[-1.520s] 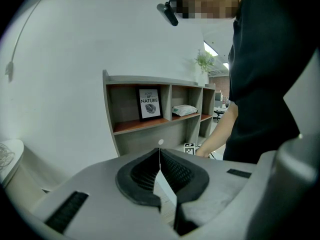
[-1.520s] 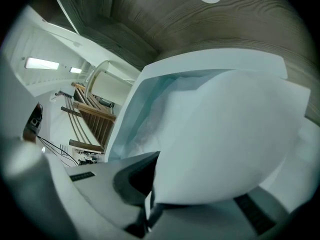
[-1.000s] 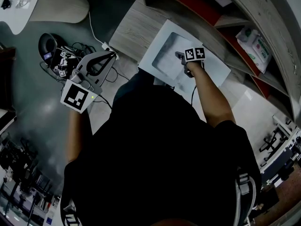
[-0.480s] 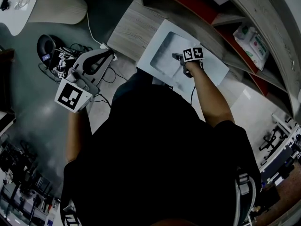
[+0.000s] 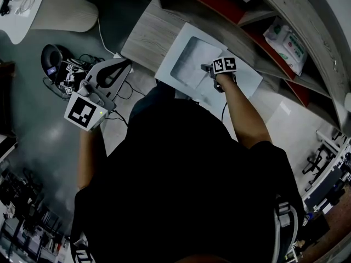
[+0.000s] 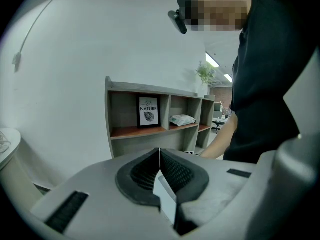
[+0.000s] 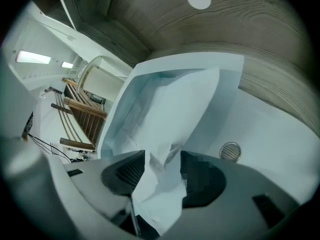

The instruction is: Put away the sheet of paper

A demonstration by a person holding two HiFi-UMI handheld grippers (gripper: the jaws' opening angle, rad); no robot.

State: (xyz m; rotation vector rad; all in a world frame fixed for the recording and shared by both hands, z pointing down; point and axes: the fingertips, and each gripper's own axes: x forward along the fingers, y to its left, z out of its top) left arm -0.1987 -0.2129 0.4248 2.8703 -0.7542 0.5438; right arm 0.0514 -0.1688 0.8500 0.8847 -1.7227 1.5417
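Presently our right gripper [image 7: 159, 160] has just been opening its jaws around the sheet of paper [image 7: 175, 104]; our left gripper [image 6: 160, 154] jaws sit closed.

Head view: steeply down from above. Right gripper view: close into the same white basin [image 5: 249, 82] [image 7: 231, 96]. Left gripper view: level, toward distant shelves [image 6: 150, 130].

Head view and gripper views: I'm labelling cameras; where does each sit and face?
Head view: on the head, looking steeply down; torso, left gripper, right gripper show.
Left gripper view: along shut jaws toward the shelf; the person's arm shows.
Right gripper view: along jaws just opening, sheet of paper loose between them, into the tray.
Shared: head view and right gripper view both show the tray.
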